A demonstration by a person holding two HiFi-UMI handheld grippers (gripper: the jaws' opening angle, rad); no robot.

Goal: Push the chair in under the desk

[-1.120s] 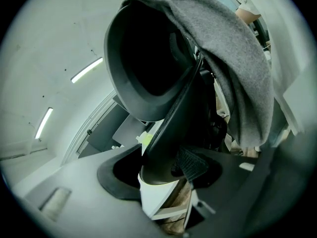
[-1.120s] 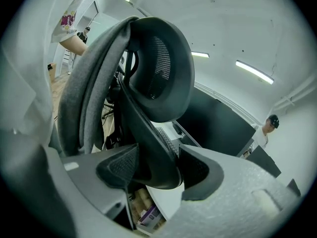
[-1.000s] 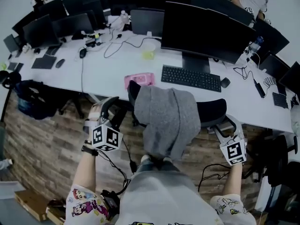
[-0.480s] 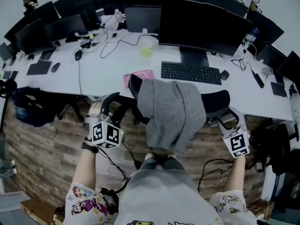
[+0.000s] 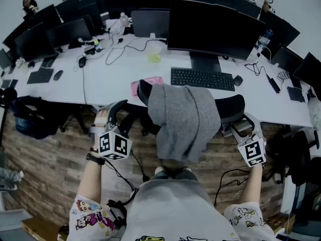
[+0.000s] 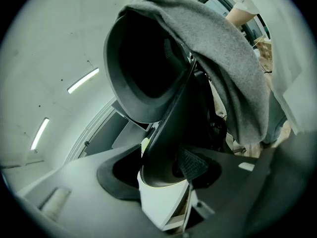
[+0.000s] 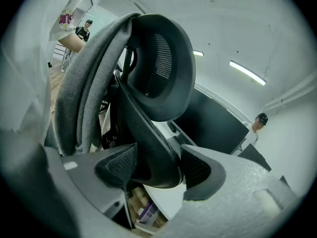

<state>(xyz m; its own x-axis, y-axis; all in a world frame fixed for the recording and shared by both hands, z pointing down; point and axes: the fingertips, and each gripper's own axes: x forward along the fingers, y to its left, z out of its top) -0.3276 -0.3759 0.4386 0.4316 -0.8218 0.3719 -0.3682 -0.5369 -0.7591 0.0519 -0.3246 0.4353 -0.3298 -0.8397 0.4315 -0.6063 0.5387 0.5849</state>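
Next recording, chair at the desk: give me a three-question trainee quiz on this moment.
1. What hangs over the back of the black mesh office chair? A) a grey cloth garment B) a blue towel C) nothing
2. True or false: in the head view, a flat pink item lies on the long white desk, left of the black keyboard.
3. What sits between the jaws of the left gripper?
Key: 1 A. 2 true. 3 the dark edge of the chair's back frame, gripped.
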